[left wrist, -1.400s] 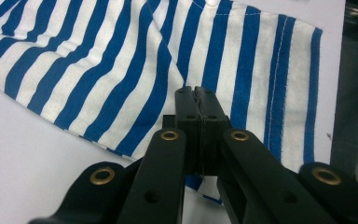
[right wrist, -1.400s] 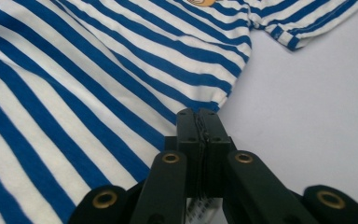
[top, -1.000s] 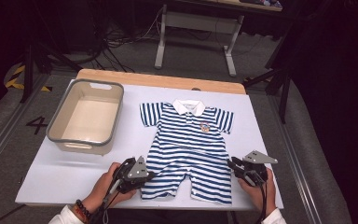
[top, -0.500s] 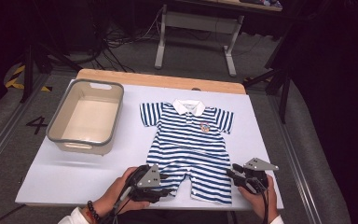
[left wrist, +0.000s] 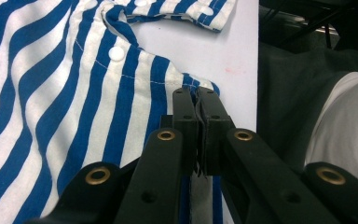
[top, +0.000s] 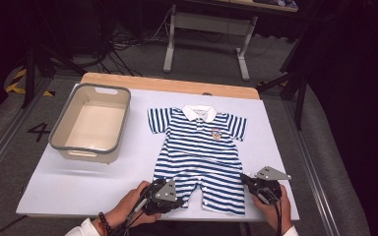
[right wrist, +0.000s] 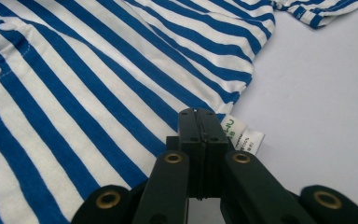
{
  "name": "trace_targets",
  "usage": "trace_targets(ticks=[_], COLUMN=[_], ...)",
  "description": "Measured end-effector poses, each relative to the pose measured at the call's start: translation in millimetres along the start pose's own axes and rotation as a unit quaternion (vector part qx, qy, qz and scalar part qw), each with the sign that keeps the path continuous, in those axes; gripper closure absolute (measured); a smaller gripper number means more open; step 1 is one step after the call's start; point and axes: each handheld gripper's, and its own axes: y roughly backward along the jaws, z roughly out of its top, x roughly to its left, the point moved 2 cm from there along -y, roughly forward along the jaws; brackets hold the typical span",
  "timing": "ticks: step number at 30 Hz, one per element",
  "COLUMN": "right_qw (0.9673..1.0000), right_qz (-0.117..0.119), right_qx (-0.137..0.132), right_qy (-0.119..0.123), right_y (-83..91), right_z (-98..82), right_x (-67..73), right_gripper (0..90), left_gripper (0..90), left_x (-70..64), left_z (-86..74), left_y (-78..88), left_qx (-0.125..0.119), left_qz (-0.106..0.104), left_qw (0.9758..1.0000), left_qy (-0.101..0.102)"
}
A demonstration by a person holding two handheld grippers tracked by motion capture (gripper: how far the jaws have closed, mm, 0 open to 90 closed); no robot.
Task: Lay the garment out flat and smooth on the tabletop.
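— The left claw [left wrist: 196, 95] is pinching one leg hem of the stripy baby suit [top: 197, 152]. It has just been squeezing tight, with cloth between its jaws.

— And the right claw [right wrist: 198, 116]?

— It is nipping the other leg's edge, by the little white label [right wrist: 242, 135]. It has just been closing too.

— Where is the suit lying?

— Flat on the white table [top: 78, 182], beside the empty tub [top: 91, 123]. I think both corners are being held so it can be folded up evenly.

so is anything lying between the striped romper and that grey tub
Nothing visible. The white board between the striped romper and the grey tub is bare. Both grippers, left and right, are shut on the romper's lower hem.
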Motion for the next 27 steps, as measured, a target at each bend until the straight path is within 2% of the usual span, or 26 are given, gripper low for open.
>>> trace_targets(ticks=[3, 6, 10, 11, 14, 15, 18, 21, 22, 24, 27], right_qw=[1.0, 0.9995, 0.9996, 0.9997, 0.9997, 0.9996, 0.9991, 0.9993, 0.9995, 0.9996, 0.9998], right_qz=[-0.008, -0.031, -0.022, -0.018, -0.005, -0.008, 0.007, 0.006, 0.002, 0.001, -0.014], right_qx=[0.001, 0.0, -0.01, -0.014, -0.014, -0.011, -0.008, 0.001, 0.004, 0.004, 0.006], right_qy=[0.003, 0.001, -0.011, -0.012, -0.019, -0.024, -0.041, -0.036, -0.03, -0.027, -0.017], right_y=[1.3, 4.3, 7.4, 7.5, 4.4, 2.6, -1.2, -5.2, -5.5, -5.5, -4.2], right_z=[0.6, 0.6, 1.3, 1.9, 2.1, 1.7, 0.5, 0.2, 0.9, 1.8, 1.9], right_x=[-1.0, -5.7, -8.1, -6.7, -3.3, -3.1, -3.4, -0.9, 0.1, 1.4, 0.9], right_gripper=[90.0, 90.0, 90.0, 87.1, 62.0, 57.3, 49.6, 49.2, 52.1, 61.6, 80.5], left_gripper=[88.2, 88.2, 88.2, 88.2, 88.1, 88.1, 88.1, 88.0, 88.0, 88.0, 88.0], left_x=[-2.9, -6.5, -11.3, -11.3, -11.3, -11.2, -10.8, -10.4, -9.9, -10.4, -10.8], left_z=[1.5, 4.9, 10.4, 11.5, 10.2, 9.6, 9.2, 8.5, 8.6, 8.6, 9.2], left_y=[-2.3, -5.4, -10.1, -10.3, -9.7, -9.4, -9.7, -10.0, -10.5, -10.8, -11.6], left_qx=[-0.004, -0.01, -0.009, -0.01, -0.008, -0.008, -0.011, -0.011, -0.013, -0.012, -0.011], left_qz=[-0.006, -0.01, -0.005, -0.004, -0.005, -0.005, -0.004, -0.007, -0.008, -0.009, -0.008], left_qw=[1.0, 0.9998, 0.9997, 0.9995, 0.9996, 0.9996, 0.9996, 0.9996, 0.9996, 0.9996, 0.9996], left_qy=[-0.002, -0.01, -0.023, -0.03, -0.027, -0.025, -0.026, -0.023, -0.024, -0.024, -0.024])
